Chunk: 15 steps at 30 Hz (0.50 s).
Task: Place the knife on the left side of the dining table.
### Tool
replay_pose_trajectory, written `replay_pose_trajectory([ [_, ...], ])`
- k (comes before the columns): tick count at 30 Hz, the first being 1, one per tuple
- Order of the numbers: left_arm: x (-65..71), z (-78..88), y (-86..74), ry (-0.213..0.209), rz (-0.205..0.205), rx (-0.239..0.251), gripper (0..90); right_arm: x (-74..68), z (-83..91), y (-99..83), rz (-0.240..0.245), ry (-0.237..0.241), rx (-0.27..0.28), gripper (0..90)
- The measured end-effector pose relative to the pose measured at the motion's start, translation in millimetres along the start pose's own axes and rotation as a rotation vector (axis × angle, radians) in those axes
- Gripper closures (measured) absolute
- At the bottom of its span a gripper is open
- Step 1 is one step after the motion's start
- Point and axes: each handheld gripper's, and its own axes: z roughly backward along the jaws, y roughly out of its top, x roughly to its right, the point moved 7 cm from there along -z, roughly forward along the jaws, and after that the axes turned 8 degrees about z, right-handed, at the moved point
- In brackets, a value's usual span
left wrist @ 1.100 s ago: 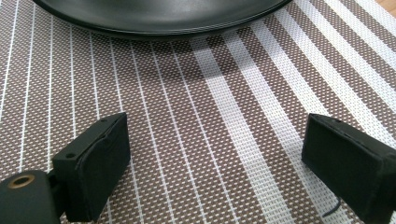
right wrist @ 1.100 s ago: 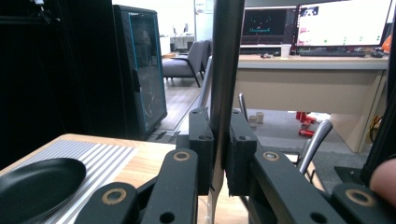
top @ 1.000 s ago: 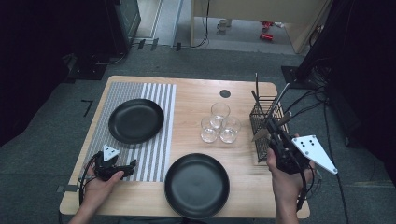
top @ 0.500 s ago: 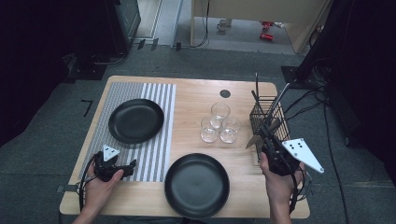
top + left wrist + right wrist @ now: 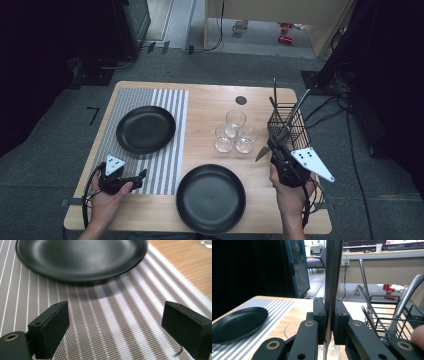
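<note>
Now, high view: the right gripper (image 5: 276, 148) has dipped lower since a second ago, pinching a steel table knife (image 5: 263, 151) at four o'clock of the light wooden table (image 5: 210, 102), beside the black wire cutlery basket (image 5: 286, 122); grey carpet around. Left gripper view: left gripper (image 5: 117, 330) spread over the grey striped placemat (image 5: 105, 315). Right gripper view: knife (image 5: 333, 277) clamped upright.

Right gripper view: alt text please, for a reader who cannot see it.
The right gripper is shut on a knife, its flat metal blade rising upright between the black jaws. To the right stands a black wire cutlery basket holding utensils; to the left a black plate sits on a striped placemat.
</note>
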Motion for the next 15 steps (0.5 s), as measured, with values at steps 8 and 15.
replay_pose_trajectory([
  [8, 34.8, 4.1, 23.6, -0.073, -0.048, 0.024, 7.9, -4.0, -3.6, -2.2, -0.015, 0.005, -0.009, 84.3],
  [15, 59.1, -0.2, 38.6, -0.111, -0.081, 0.052, 7.9, -11.7, -6.6, -3.6, -0.010, 0.025, -0.014, 84.4],
])
